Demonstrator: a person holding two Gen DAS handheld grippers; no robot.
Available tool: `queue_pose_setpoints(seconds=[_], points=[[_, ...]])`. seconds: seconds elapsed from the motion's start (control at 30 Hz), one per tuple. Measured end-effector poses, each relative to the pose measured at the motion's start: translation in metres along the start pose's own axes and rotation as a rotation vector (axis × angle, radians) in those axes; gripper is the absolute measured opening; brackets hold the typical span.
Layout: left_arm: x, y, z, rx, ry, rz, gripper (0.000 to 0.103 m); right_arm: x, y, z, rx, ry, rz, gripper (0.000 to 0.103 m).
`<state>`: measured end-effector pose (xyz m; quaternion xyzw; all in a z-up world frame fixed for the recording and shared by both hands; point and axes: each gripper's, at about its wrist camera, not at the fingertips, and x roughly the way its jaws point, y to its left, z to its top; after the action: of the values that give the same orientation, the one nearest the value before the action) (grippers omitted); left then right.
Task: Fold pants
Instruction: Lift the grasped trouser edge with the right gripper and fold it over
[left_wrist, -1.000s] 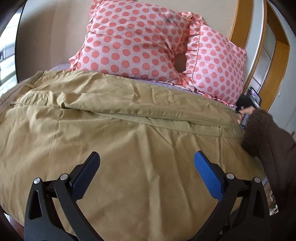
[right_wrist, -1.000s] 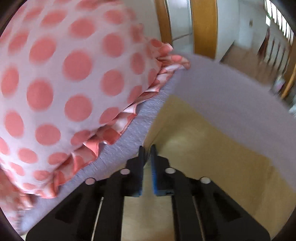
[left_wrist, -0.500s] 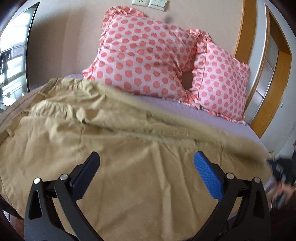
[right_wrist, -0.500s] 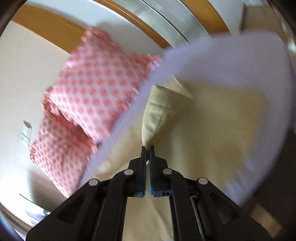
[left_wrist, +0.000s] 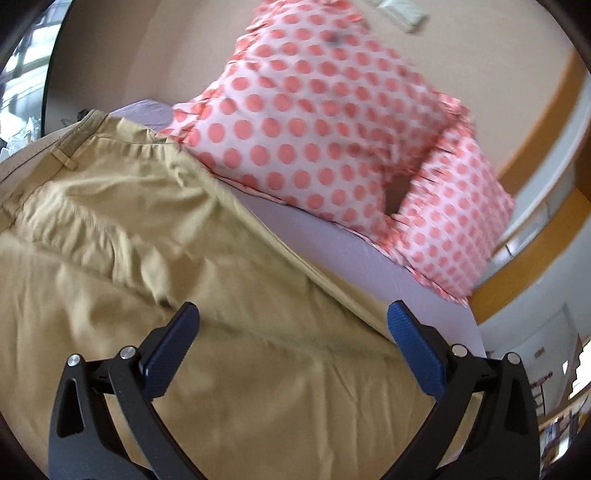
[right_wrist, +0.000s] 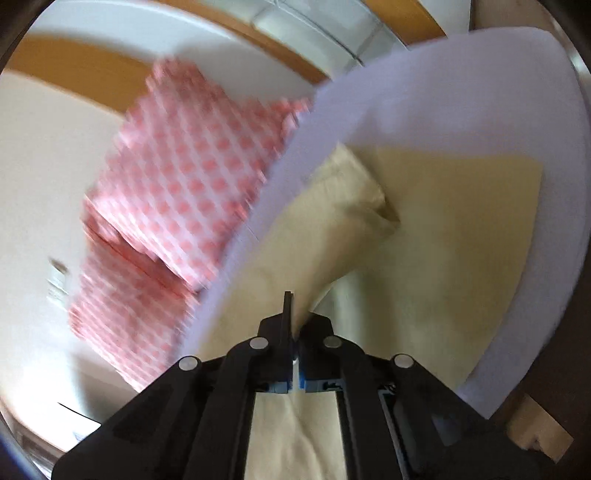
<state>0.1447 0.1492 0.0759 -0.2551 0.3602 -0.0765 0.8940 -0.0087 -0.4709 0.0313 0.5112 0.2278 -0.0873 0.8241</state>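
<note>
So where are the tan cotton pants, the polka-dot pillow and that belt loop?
tan cotton pants (left_wrist: 229, 362): left wrist view, flat leg fabric.
pink polka-dot pillow (left_wrist: 314, 122): left wrist view, pillow's front face.
tan belt loop (left_wrist: 63, 158): left wrist view, strap on waistband.

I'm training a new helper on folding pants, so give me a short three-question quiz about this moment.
1. True or false: the left hand-held gripper is shut on the pants.
2. What does the right hand-held gripper hold?
3. What lies beyond the pants on the bed: A) polka-dot pillows, B) a towel?

Key: 1 false, it is open; 2 a fold of the pants; 3 A.
</note>
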Motion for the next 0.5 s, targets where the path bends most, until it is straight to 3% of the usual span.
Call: queue_pose_setpoints(seconds=[0.13,0.2,0.27,0.33,0.4,0.43,0.5], points=[[0.033,0.014,0.040,-0.015,0.023,0.115,0.095,-0.007,0.001,0.010,-0.023,-0.035,0.019,0.001],[0.055,0.027,0.055,-0.076,0.074,0.189,0.090,-0.004,0.000,0.011,-0.020,-0.034,0.025,0.001],[0.072,0.040,0.062,-0.157,0.106,0.209,0.084,-0.004,0.000,0.010,-0.022,-0.038,0.021,0.001],[0.083,0.048,0.071,-0.173,0.098,0.216,0.077,-0.003,-0.001,0.013,-0.023,-0.037,0.027,0.001],[0.097,0.055,0.081,-0.181,0.096,0.214,0.051,0.001,0.001,0.017,-0.024,-0.037,0.034,0.001],[0.101,0.059,0.084,-0.190,0.102,0.203,0.008,0.002,0.001,0.018,-0.026,-0.038,0.041,0.001],[0.094,0.069,0.081,-0.239,0.091,0.169,0.003,0.003,0.006,0.024,-0.033,-0.043,0.065,0.001]])
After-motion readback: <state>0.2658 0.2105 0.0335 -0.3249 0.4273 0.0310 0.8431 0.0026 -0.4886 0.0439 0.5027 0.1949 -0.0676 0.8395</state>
